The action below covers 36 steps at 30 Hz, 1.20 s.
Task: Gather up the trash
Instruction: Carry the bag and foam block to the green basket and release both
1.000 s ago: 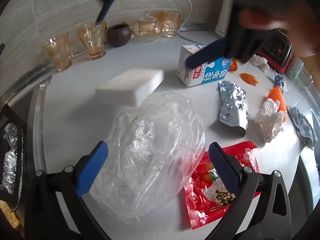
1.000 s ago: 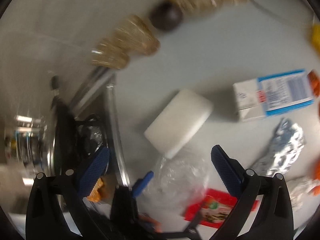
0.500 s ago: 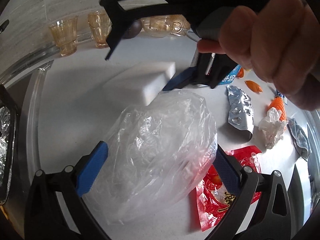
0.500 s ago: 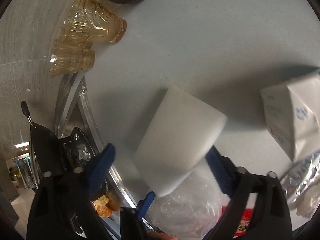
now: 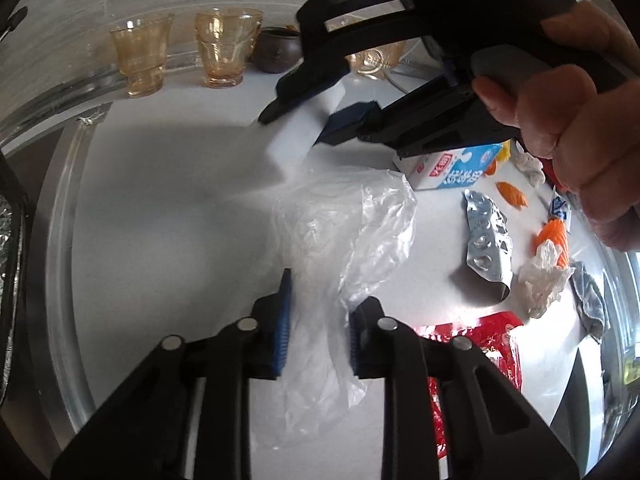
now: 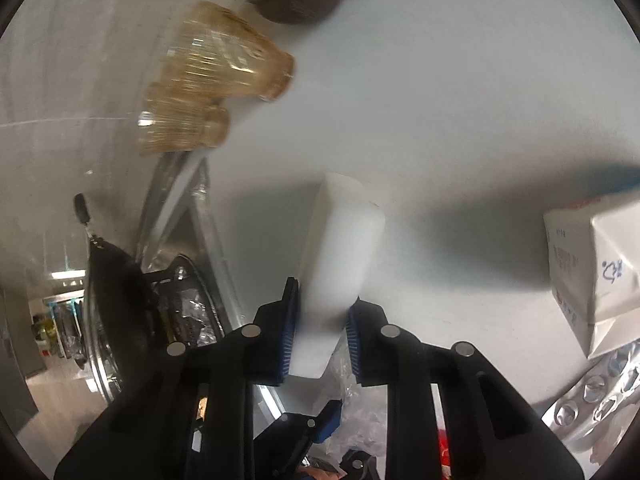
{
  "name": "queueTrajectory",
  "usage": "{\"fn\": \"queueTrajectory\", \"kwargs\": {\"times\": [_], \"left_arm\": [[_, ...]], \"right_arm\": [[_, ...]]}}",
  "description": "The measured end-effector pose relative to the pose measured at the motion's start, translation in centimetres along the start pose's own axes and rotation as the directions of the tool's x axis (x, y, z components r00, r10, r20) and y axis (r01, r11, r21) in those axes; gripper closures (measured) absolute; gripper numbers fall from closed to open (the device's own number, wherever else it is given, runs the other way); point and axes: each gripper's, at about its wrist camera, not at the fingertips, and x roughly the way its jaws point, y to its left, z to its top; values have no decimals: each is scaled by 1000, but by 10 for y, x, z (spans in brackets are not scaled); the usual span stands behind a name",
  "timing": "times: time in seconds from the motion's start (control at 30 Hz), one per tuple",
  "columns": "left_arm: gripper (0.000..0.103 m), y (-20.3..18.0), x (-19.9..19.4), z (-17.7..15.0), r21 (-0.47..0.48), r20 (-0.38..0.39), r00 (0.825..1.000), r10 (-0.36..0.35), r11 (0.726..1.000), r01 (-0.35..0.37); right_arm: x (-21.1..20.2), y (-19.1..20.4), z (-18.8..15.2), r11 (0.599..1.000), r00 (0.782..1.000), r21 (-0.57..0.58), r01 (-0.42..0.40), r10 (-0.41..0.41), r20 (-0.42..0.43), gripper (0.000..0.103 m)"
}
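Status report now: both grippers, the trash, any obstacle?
Left gripper shut on clear plastic bag. Right gripper closing on white foam block. Milk carton near, nothing blocking.

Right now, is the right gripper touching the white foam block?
Touching. In the right wrist view, the right gripper has closed its blue pads on both sides of the white foam block, with no gap visible. The left wrist view agrees.

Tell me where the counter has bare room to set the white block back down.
Bare counter lies between the amber glasses and the clear plastic bag, bounded left by the metal sink rim. Right of the bag it is crowded: milk carton, foil blister pack, red wrapper, orange scraps.
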Motion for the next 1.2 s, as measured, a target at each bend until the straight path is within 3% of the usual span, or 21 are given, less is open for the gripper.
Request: {"fn": "queueTrajectory", "kwargs": {"times": [0.23, 0.43, 0.6, 0.67, 0.8, 0.83, 0.93, 1.03, 1.2], "left_arm": [[84, -5, -34, 4, 32, 60, 998, 31, 999, -33], [84, -41, -90, 1, 90, 66, 998, -19, 996, 13], [84, -95, -129, -26, 153, 46, 996, -72, 986, 64], [84, -122, -136, -42, 186, 21, 997, -80, 980, 75], [84, -166, -138, -83, 254, -44, 993, -105, 961, 113], [84, -177, -137, -93, 268, -67, 991, -112, 955, 126], [84, -213, -129, -130, 314, -146, 980, -132, 933, 173], [84, -244, -119, -166, 354, -216, 965, -146, 910, 217], [84, -290, -87, -235, 400, -330, 932, -151, 872, 283]], "right_arm": [[-54, 27, -21, 991, 984, -130, -26, 48, 173, 80], [-149, 28, -96, 969, 928, -245, 28, 66, 366, 80], [-216, -22, -198, 958, 864, -226, 177, -41, 502, 80], [-235, -52, -245, 955, 832, -183, 235, -101, 545, 80], [-257, -113, -336, 921, 746, -54, 386, -277, 605, 80], [-258, -128, -354, 916, 739, -29, 400, -304, 602, 80], [-260, -173, -406, 911, 736, 30, 411, -352, 578, 80], [-254, -210, -449, 910, 748, 74, 408, -380, 544, 80], [-241, -246, -498, 896, 756, 93, 435, -419, 503, 80]]}}
